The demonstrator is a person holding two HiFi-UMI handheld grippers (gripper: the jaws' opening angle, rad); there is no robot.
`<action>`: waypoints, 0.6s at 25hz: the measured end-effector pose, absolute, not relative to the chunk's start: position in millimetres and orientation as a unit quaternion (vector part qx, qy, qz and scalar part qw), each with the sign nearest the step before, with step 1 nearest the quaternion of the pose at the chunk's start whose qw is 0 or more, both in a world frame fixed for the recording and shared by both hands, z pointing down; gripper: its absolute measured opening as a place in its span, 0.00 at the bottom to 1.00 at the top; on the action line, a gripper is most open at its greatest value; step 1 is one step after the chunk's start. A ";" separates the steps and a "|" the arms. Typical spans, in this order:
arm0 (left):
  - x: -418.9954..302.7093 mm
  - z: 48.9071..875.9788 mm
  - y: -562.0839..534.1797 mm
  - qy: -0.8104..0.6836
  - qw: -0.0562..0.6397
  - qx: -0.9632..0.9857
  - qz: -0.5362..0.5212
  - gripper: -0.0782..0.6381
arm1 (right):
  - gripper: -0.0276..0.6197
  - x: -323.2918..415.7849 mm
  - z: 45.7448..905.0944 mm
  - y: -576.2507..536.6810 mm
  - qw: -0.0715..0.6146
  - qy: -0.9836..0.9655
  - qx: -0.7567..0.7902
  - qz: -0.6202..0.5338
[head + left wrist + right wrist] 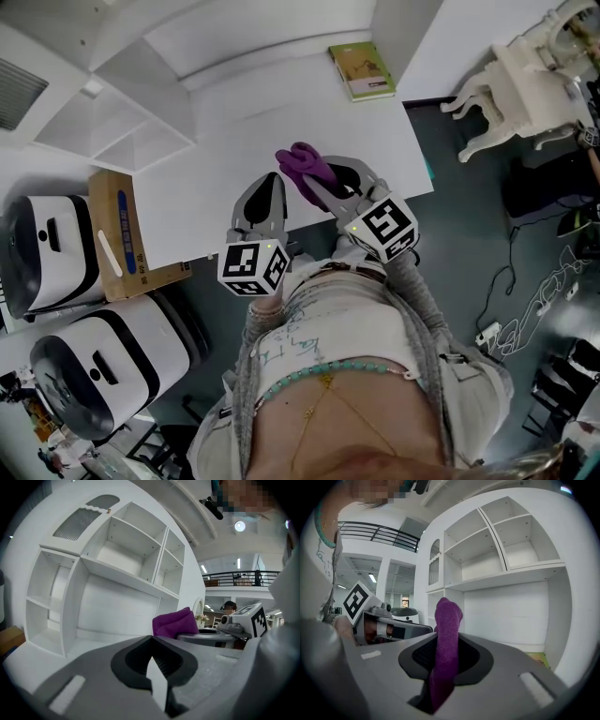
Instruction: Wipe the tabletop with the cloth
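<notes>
A purple cloth (306, 163) sticks up from my right gripper (325, 183), which is shut on it above the near part of the white tabletop (356, 141). In the right gripper view the cloth (446, 639) stands folded between the jaws. My left gripper (266, 201) hangs just left of it, shut with nothing held; its jaws meet in the left gripper view (157, 679), where the cloth (174, 622) shows to the right. Both grippers are lifted off the table, near its front edge.
A green book (362, 70) lies at the table's far right corner. White shelving (122, 122) lines the back left. A cardboard box (122, 234) and two white machines (56, 253) stand left. A white ornate chair (525, 75) stands right. Cables lie on the floor.
</notes>
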State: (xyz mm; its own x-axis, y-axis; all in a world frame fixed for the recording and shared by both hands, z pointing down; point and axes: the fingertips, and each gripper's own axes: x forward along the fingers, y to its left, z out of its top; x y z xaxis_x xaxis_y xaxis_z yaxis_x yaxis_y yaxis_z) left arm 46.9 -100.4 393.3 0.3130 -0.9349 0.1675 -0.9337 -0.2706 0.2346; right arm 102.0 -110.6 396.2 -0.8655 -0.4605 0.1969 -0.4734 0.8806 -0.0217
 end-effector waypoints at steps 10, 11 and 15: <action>54.2 393.8 -95.5 -0.582 0.144 0.800 -0.008 0.11 | 0.18 108.7 394.3 -109.0 0.092 -0.964 0.248 0.029; 54.4 393.6 -95.0 -0.582 0.145 0.800 -0.008 0.11 | 0.18 109.3 393.9 -108.5 0.092 -0.964 0.249 0.028; 56.8 394.3 -93.9 -0.581 0.145 0.801 -0.008 0.11 | 0.18 111.3 393.3 -106.6 0.093 -0.964 0.249 0.030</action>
State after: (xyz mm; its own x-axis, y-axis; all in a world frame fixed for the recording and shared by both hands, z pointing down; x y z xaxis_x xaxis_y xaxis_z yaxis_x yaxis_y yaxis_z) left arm 56.8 -93.9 394.3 0.3238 -0.9333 0.1551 -0.9286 -0.2821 0.2410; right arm 111.3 -106.6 393.3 -0.8588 -0.4740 0.1942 -0.4851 0.8744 -0.0112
